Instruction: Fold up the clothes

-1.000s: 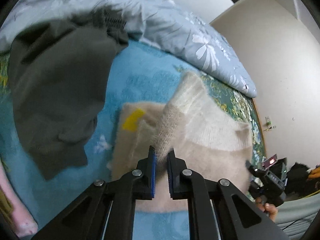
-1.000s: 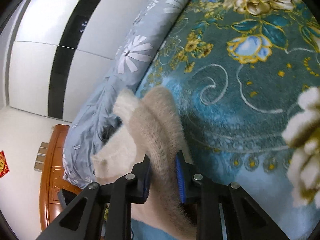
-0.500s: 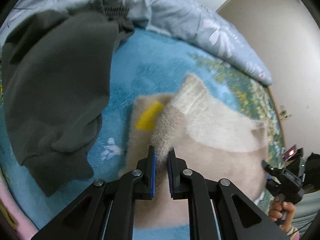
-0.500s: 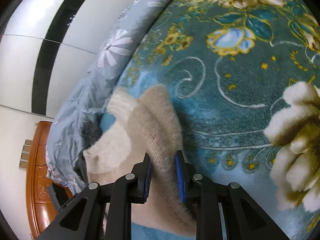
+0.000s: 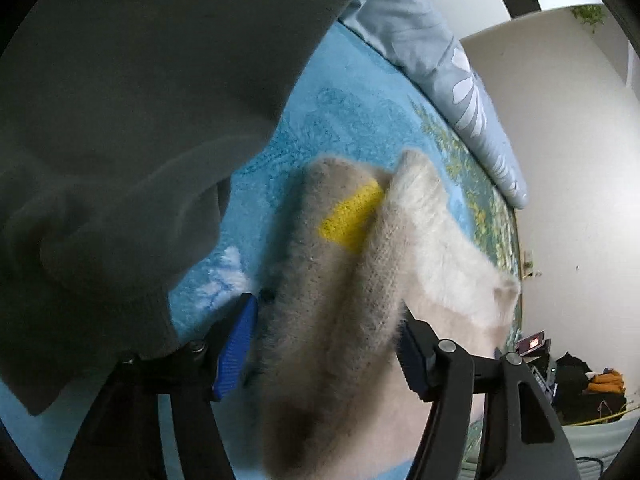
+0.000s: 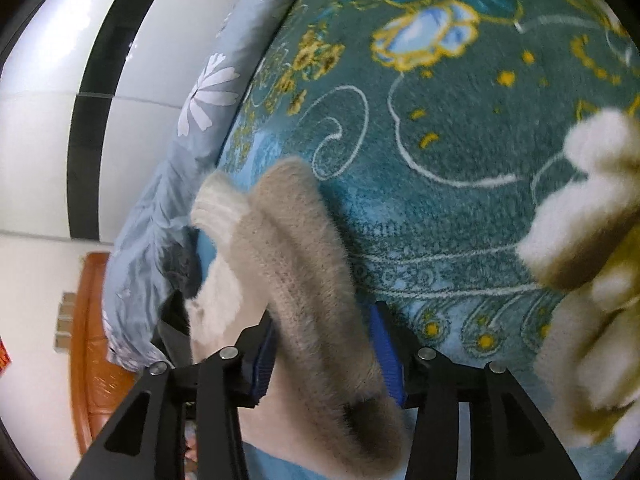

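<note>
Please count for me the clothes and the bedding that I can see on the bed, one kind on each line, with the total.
Fuzzy beige sweaters: 1
Dark grey garments: 1
Floral blue blankets: 1
Grey-blue flowered duvets: 1
Total: 4

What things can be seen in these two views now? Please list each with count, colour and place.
fuzzy sweater: one, beige and cream with a yellow patch, on the blanket, between both grippers' open jaws
dark garment: one, grey-green, left of the sweater
blanket: one, blue-teal with flowers, under the clothes
duvet: one, grey-blue with white flowers, along the far edge
wooden furniture: one, orange-brown, beside the bed
left gripper: one, black with blue pads, open
right gripper: one, black with blue pads, open
</note>
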Demonstrator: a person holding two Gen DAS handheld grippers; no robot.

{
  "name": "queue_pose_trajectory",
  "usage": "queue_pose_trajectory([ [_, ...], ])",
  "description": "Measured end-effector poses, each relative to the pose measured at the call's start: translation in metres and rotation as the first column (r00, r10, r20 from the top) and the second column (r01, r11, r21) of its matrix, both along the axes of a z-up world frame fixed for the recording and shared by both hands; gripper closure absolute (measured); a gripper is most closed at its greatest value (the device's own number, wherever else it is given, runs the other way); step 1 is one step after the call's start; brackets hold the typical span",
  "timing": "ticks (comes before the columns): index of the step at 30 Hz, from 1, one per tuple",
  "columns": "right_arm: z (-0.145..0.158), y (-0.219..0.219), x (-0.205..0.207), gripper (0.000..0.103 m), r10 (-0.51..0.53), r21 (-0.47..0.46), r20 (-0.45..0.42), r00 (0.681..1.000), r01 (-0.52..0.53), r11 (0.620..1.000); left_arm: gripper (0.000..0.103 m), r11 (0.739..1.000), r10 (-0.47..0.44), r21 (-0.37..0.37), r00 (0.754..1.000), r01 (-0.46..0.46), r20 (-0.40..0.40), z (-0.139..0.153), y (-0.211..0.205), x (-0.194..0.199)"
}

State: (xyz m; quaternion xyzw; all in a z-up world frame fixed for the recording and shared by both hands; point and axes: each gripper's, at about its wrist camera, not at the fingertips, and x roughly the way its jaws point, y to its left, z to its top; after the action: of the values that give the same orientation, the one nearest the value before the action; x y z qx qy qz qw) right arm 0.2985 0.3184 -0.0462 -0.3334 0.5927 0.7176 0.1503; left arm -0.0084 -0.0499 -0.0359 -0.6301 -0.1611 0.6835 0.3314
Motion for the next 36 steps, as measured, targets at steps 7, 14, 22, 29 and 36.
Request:
queue_pose_trajectory([
  [7, -0.002, -0.004, -0.009, 0.054, -0.033, -0.017, 0.017, 0.999, 0.033, 0.999, 0.060, 1.000, -0.028, 0.000, 0.999, 0.028, -0.038, 0.016, 0.006, 0.009],
  [14, 0.023, -0.013, -0.005, 0.075, -0.022, 0.036, -0.002, 1.000, 0.022, 0.999, 0.073, 0.998, -0.063, 0.004, 0.993, 0.063, -0.103, 0.046, 0.008, 0.021],
  [22, 0.067, -0.040, 0.001, 0.077, 0.017, 0.066, -0.058, 0.998, -0.013, 0.998, 0.075, 0.995, -0.066, 0.065, 0.982, 0.079, -0.177, 0.116, -0.028, 0.029],
  [29, 0.124, -0.095, -0.033, 0.077, 0.139, 0.122, -0.158, 0.978, -0.120, 0.985, 0.075, 0.990, 0.045, 0.137, 0.964, -0.009, -0.263, 0.184, -0.116, 0.033],
  [36, 0.176, -0.186, -0.104, 0.077, 0.336, 0.152, -0.275, 0.901, -0.304, 0.940, 0.075, 0.973, 0.213, 0.169, 0.905, -0.160, -0.368, 0.247, -0.255, 0.048],
])
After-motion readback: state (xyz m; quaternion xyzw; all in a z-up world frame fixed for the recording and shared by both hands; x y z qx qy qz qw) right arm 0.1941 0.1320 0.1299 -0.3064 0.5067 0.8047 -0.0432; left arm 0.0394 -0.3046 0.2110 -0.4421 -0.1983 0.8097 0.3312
